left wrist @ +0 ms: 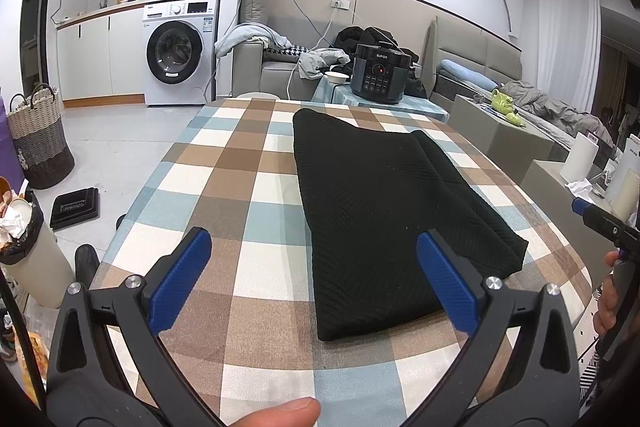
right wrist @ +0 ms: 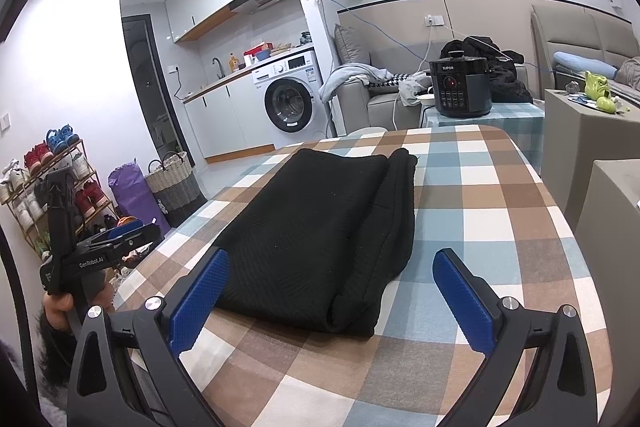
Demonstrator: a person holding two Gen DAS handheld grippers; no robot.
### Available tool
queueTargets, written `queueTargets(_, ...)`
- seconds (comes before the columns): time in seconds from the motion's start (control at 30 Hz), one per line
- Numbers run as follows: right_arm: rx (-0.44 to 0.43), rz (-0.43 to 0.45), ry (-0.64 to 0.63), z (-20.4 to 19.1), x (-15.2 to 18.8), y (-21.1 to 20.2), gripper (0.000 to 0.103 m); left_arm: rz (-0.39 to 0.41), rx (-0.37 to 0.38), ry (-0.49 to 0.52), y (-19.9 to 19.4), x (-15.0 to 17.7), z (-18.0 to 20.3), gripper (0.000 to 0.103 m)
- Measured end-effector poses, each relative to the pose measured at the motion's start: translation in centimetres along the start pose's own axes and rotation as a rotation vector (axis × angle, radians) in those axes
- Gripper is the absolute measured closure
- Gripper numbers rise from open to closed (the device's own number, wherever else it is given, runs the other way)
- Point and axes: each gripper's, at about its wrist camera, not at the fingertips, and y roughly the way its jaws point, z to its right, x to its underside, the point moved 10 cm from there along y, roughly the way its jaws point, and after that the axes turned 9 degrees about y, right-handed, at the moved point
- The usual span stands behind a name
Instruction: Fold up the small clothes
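A black knit garment [left wrist: 384,211] lies folded into a long rectangle on the checked tablecloth [left wrist: 224,163], running away from me. My left gripper [left wrist: 314,245] hovers open above its near left corner, nothing between the blue pads. In the right wrist view the same garment [right wrist: 320,227] shows a doubled fold along its right side. My right gripper [right wrist: 332,263] is open over its near end, holding nothing. The left gripper [right wrist: 116,239] shows at the left of that view, held by a hand off the table's edge. The right gripper's tip [left wrist: 600,217] shows at the right edge of the left wrist view.
A black electric cooker [left wrist: 380,73] and white bowl [left wrist: 337,78] stand on a small table beyond the far edge. Grey cabinets [right wrist: 592,143] flank the right side. A woven basket [left wrist: 38,135], a bin [left wrist: 24,247] and a shoe rack [right wrist: 44,187] stand on the floor at left.
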Motion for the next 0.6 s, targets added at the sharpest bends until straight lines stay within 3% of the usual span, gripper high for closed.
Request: queueTargets(0.6,0.002,-0.004,0.000,0.00,0.09,0.02,0.000,0.003,0.006,0.000,0.08,0.28,0.37,0.001)
